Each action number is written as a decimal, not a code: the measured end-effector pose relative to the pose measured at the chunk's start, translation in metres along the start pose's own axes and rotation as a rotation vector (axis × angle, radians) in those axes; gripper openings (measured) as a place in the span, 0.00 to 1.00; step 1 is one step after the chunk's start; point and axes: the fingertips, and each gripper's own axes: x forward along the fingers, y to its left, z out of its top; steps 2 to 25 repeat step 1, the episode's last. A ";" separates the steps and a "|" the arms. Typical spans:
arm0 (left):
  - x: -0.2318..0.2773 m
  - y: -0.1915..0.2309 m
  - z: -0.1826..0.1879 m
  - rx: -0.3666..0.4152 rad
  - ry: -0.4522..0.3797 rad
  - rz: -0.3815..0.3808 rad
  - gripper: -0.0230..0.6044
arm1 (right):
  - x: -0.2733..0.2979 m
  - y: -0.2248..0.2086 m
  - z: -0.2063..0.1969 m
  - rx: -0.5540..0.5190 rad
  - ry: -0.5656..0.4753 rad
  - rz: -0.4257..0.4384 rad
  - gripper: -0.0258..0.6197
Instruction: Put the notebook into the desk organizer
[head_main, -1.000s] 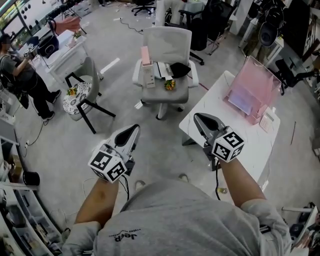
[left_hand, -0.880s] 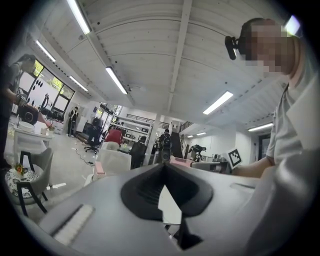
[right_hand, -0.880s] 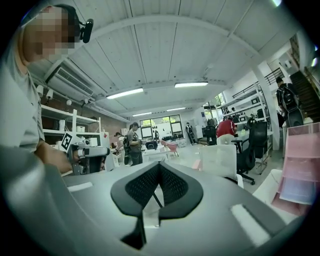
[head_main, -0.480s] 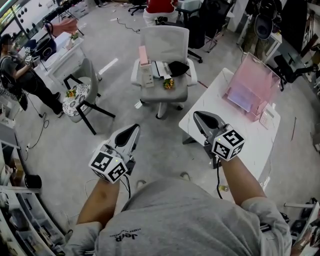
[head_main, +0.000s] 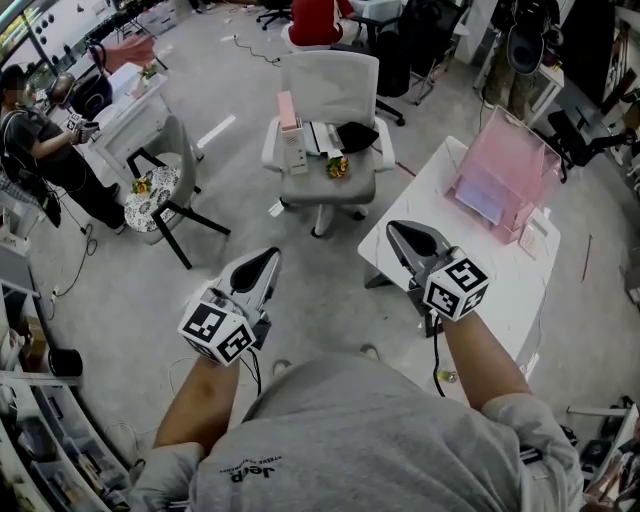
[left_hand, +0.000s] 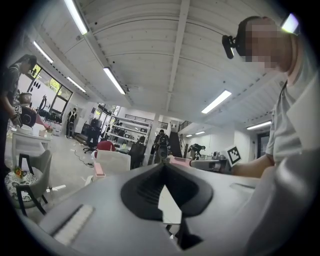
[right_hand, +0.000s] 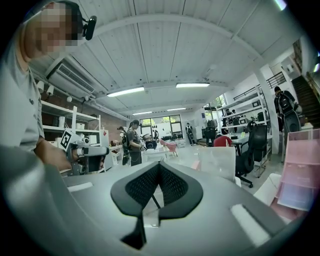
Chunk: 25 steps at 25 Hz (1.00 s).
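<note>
The left gripper (head_main: 268, 258) and right gripper (head_main: 396, 232) are held level, jaws together on nothing. A pale flat thing, possibly the notebook (head_main: 484, 203), is seen inside the pink desk organizer (head_main: 520, 150) on the white table (head_main: 425, 200). A pause before fetching or after stowing is equally suggested

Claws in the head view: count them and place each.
2. The left claw hangs over the floor; the right claw is by the near corner of the white table. None looks hidden.
</note>
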 end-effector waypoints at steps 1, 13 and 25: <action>0.000 0.000 0.000 0.000 0.000 0.000 0.13 | 0.000 0.000 0.000 -0.002 0.000 0.001 0.04; 0.000 0.000 0.000 0.000 0.000 0.000 0.13 | 0.000 0.000 0.000 -0.002 0.000 0.001 0.04; 0.000 0.000 0.000 0.000 0.000 0.000 0.13 | 0.000 0.000 0.000 -0.002 0.000 0.001 0.04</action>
